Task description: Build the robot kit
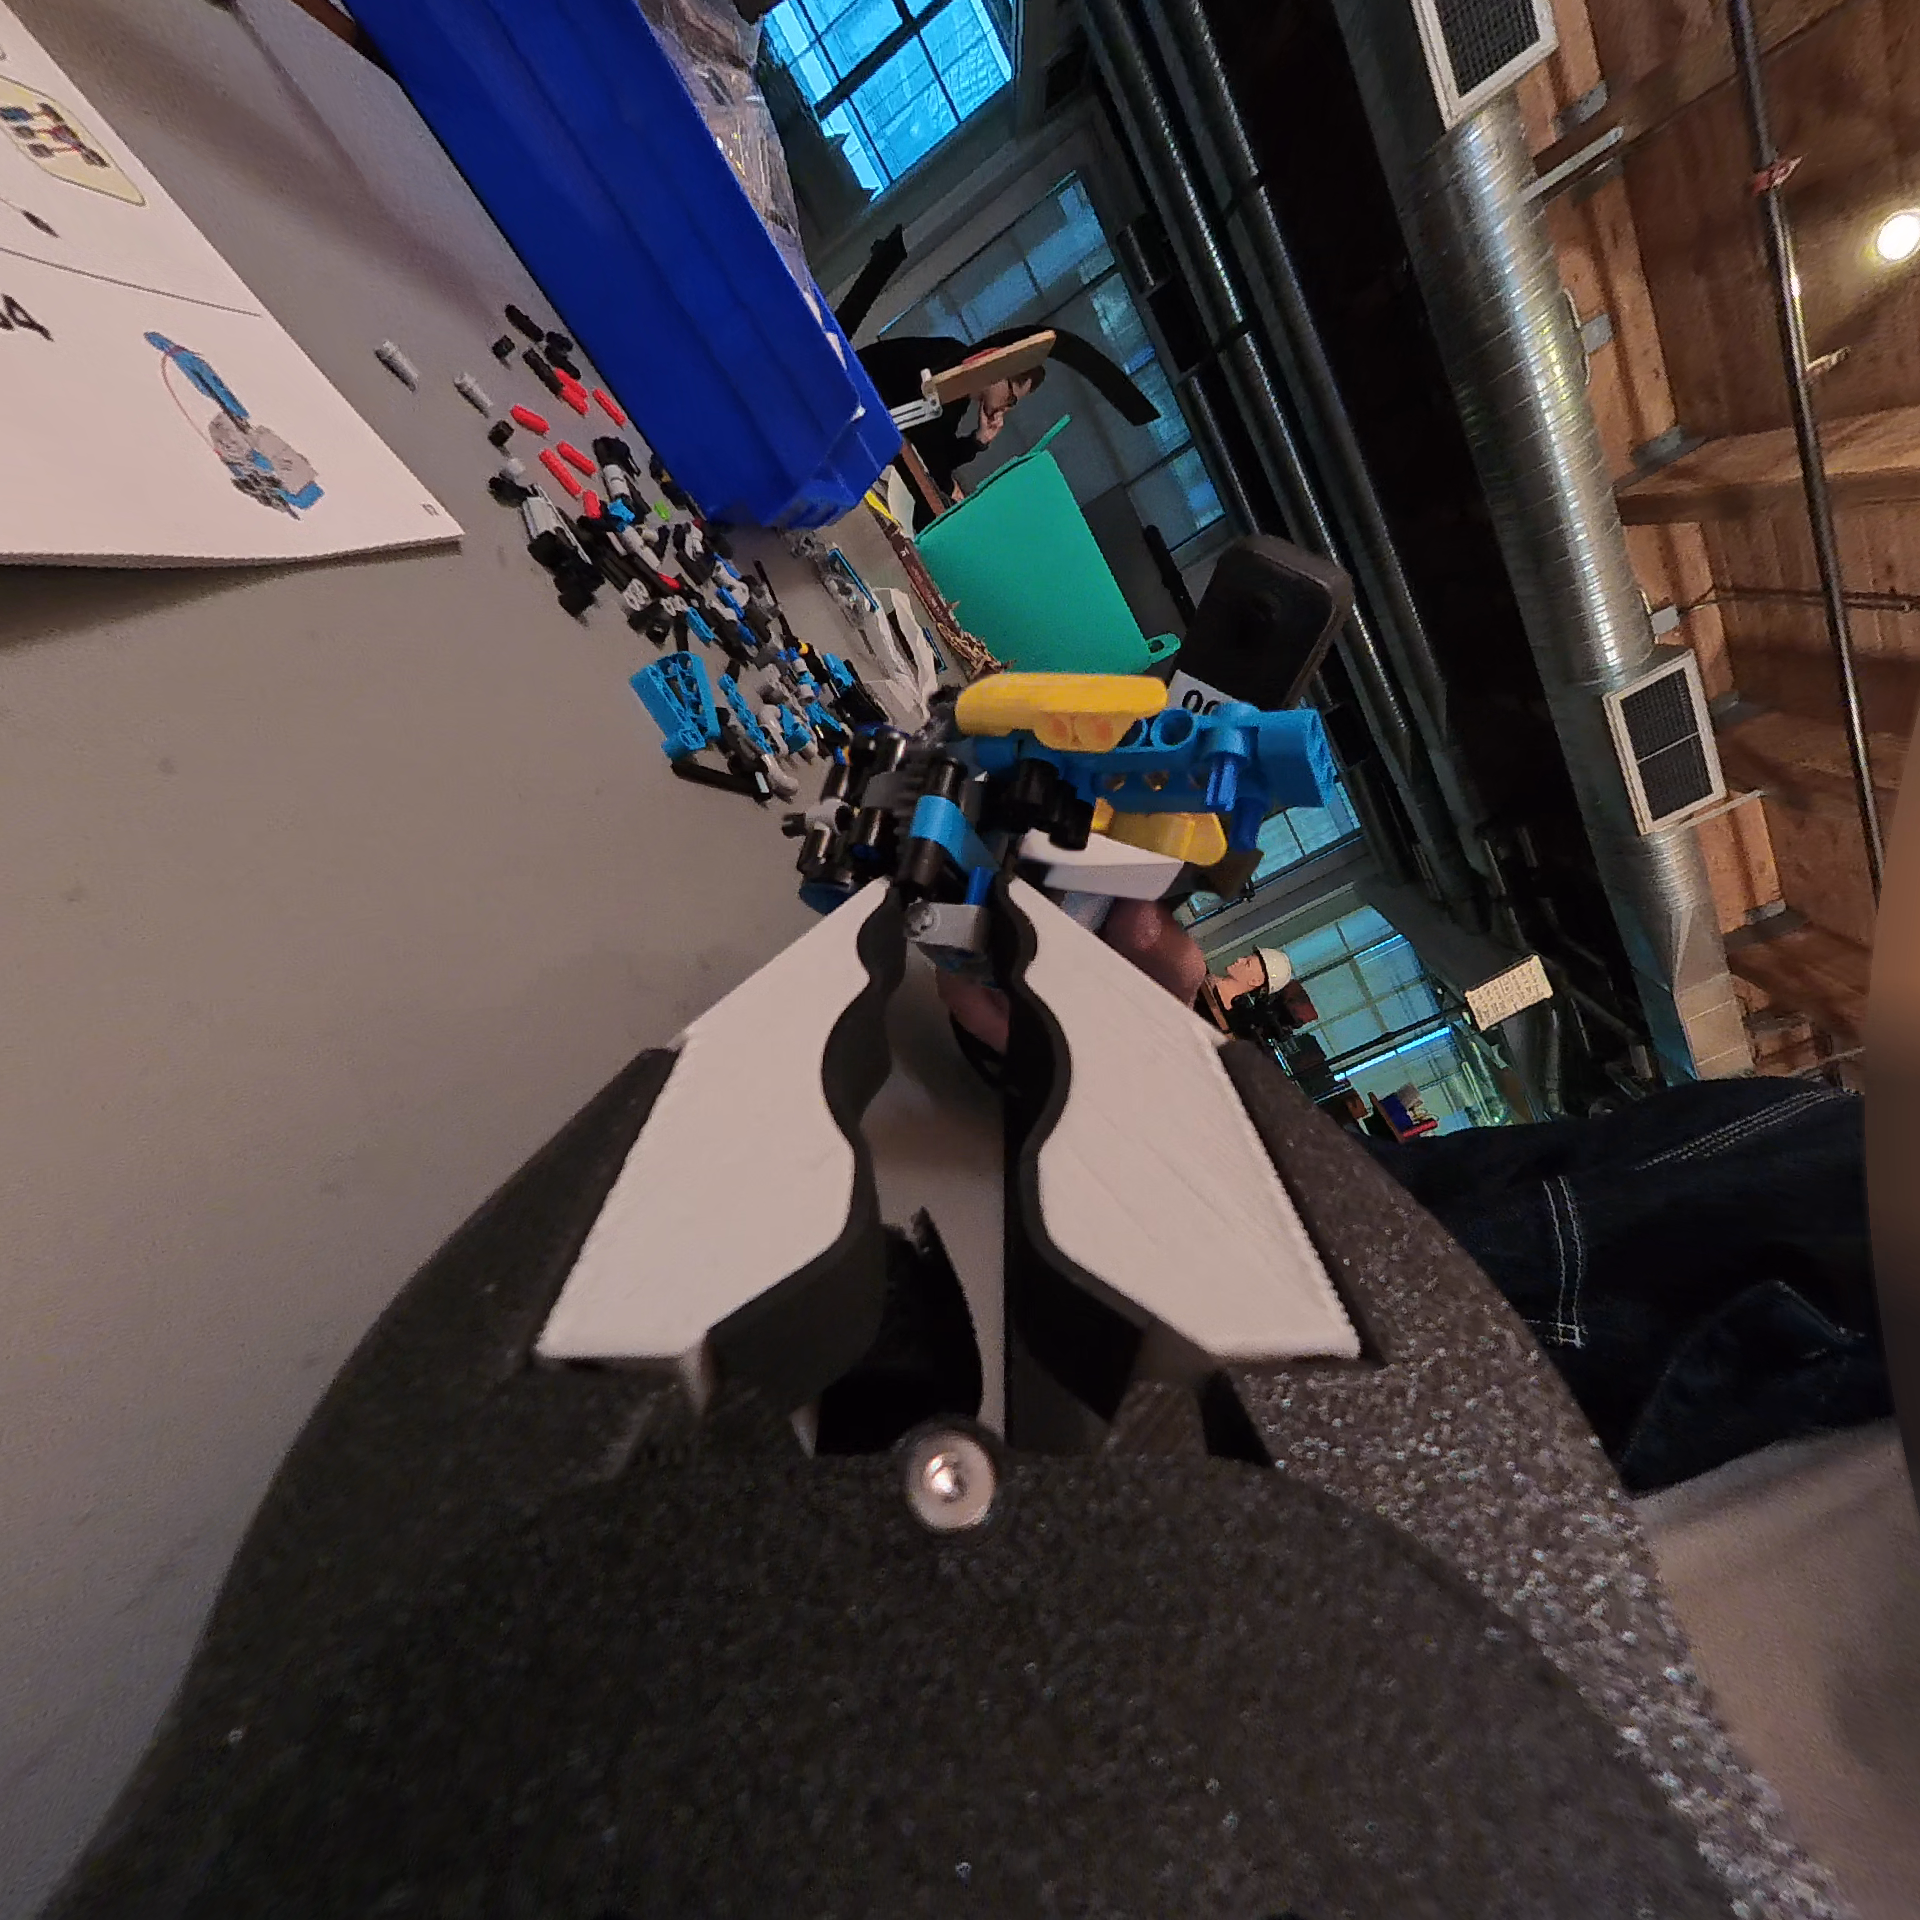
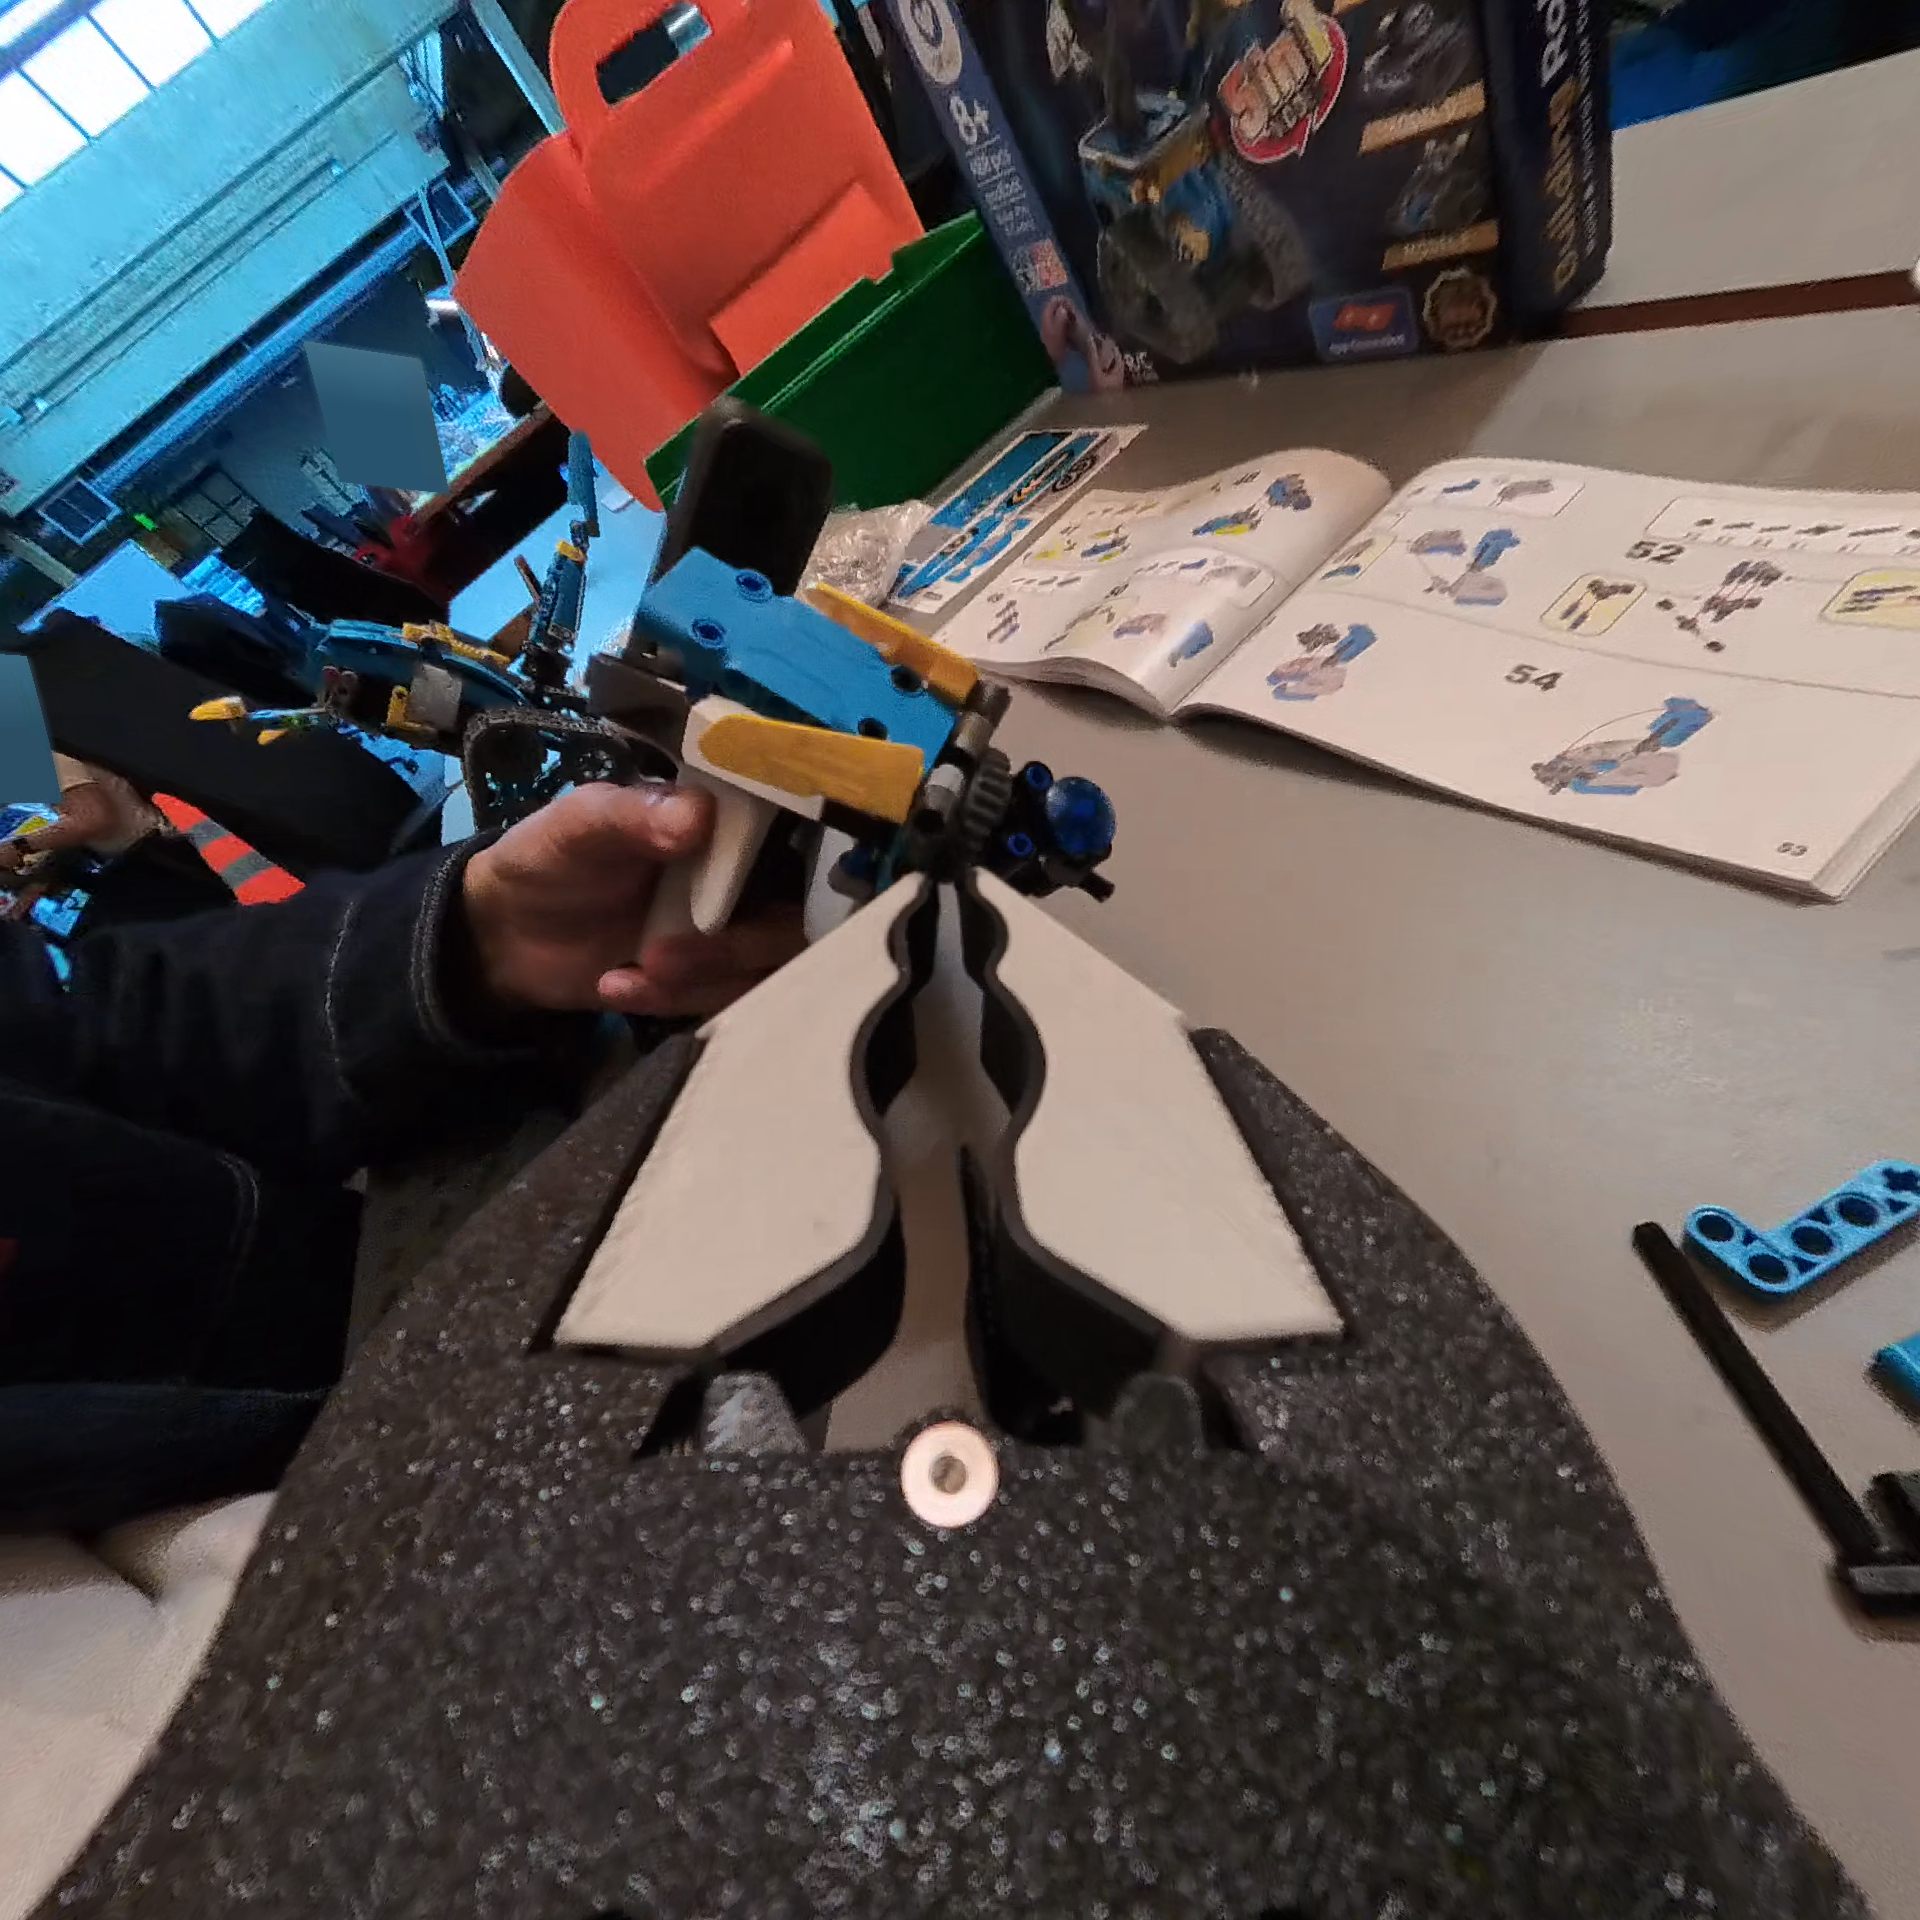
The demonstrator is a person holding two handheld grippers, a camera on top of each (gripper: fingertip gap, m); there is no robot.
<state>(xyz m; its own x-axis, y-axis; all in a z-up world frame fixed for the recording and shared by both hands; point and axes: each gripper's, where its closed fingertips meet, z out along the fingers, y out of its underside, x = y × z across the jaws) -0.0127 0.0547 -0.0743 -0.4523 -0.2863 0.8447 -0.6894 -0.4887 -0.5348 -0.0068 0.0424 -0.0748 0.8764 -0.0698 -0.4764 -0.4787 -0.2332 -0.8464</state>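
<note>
Grey tabletop [image 2: 1455, 1039] in a timber-roofed workshop with steel ducting. Item: part-built brick model [image 1: 1091, 790], blue beams, yellow panels, black pins and gears, held off the table between both tools. Left gripper [image 1: 940, 914]: fingers nearly together, pinching a grey-and-blue piece at the model's near end. Right gripper [image 2: 940, 883]: tips drawn close at the model's underside, below a blue ball joint [image 2: 1078, 816]; whether they actually clamp a part cannot be told. A hand [image 2: 582, 894] in a dark sleeve works the left tool's trigger just beside the model. Beyond the model: open instruction booklet [image 2: 1455, 665]; farther, kit box [image 2: 1299, 156] and green bin [image 2: 914, 353]. Near the model, left view: scattered loose pieces [image 1: 665, 561] beside a blue bin [image 1: 644, 239]. Handling note, as judgement: keep both grips square and gentle, since pinned joints may pop apart under twist.
</note>
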